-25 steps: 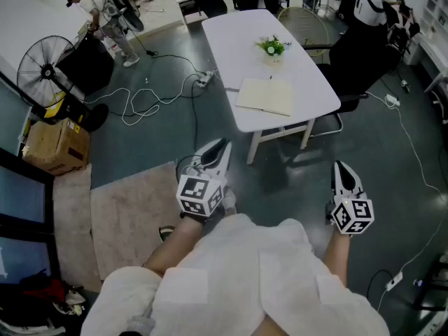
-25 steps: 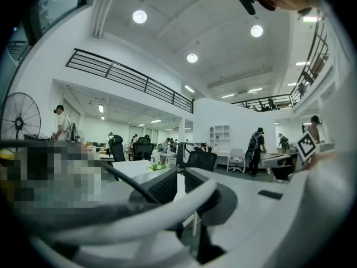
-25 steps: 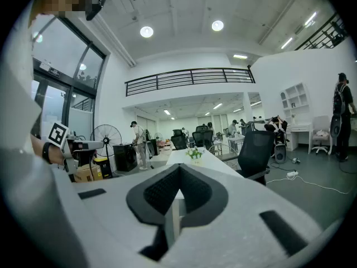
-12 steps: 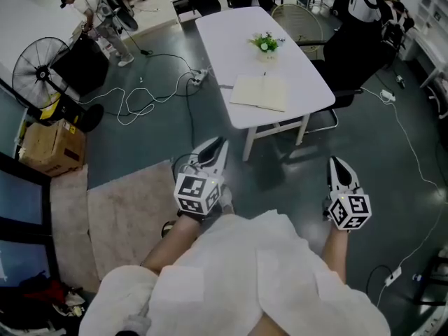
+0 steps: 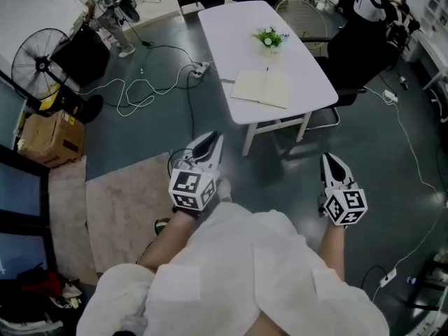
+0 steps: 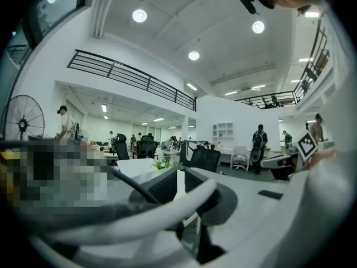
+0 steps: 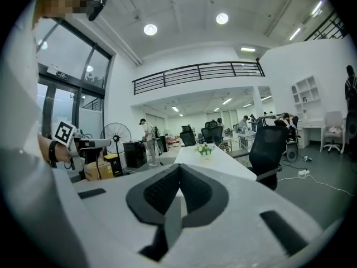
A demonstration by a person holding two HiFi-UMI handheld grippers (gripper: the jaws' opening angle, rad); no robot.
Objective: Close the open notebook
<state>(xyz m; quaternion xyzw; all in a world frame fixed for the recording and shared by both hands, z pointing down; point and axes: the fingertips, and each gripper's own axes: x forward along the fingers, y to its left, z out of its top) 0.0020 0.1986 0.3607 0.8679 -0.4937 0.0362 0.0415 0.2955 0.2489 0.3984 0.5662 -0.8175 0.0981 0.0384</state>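
Note:
The open notebook (image 5: 262,88) lies flat on the white table (image 5: 231,33), near its front edge, pages up. I stand on the floor well short of the table. My left gripper (image 5: 213,141) is held low at the left and points toward the table; a narrow gap shows between its pads (image 6: 162,186), with nothing in it. My right gripper (image 5: 327,161) is held level at the right with its pads (image 7: 195,191) meeting, empty. In the right gripper view the table (image 7: 223,161) stretches away ahead. Neither gripper touches the notebook.
A small potted plant (image 5: 270,40) stands on the table behind the notebook. A black office chair (image 5: 357,54) sits at the table's right. Cables (image 5: 140,93) trail over the floor at the left, near a fan (image 5: 35,65) and a cardboard box (image 5: 49,140). A rug (image 5: 122,208) lies underfoot.
The head view has shifted a little, so the table sits slightly differently in the picture. Both grippers stay about where they were, still away from the table.

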